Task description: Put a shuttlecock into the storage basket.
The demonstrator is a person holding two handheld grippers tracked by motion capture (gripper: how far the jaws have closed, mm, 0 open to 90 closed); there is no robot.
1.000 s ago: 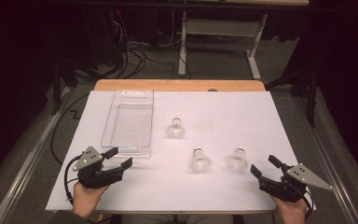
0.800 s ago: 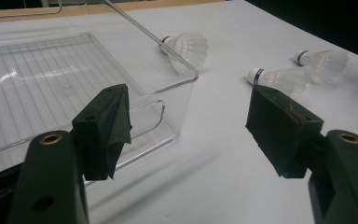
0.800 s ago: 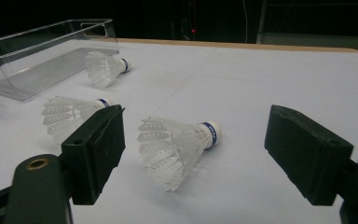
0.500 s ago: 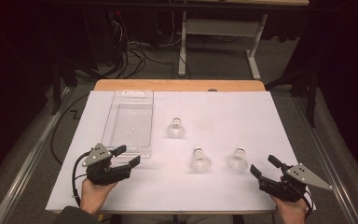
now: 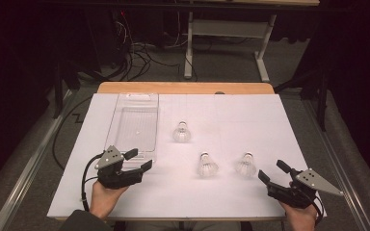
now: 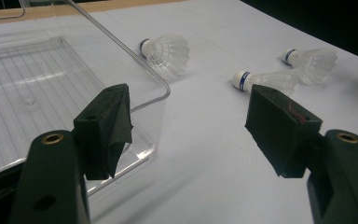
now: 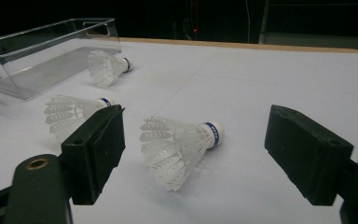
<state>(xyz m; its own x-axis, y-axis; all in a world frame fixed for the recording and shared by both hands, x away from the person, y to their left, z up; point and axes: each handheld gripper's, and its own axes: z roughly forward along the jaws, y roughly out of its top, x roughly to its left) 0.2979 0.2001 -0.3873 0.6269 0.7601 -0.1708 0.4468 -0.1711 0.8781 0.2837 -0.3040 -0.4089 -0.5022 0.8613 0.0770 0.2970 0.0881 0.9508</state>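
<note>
Since the earlier frames, the left gripper (image 5: pixel 138 160) has slid forward and inward from the near left edge, so its tips now sit just beside the near end of the clear plastic tray (image 5: pixel 120 126); the right gripper (image 5: pixel 273 172) has kept its place at the near right. Both have their jaws spread wide with nothing between them.

Three white shuttlecocks lie on their sides on the white table cover (image 5: pixel 250 115), each with a translucent ribbed skirt and a white cork tip ringed by a blue band. One shuttlecock (image 5: pixel 181 132) lies just right of the tray, mid-table. Another (image 5: pixel 206 165) lies nearer the person, roughly centre. A third (image 5: pixel 246 164) lies just beside it to the right, closest to the right gripper.

From the right gripper view, that nearest shuttlecock (image 7: pixel 179 142) sits between the spread jaws but farther off, cork pointing right, skirt flaring left.
</note>
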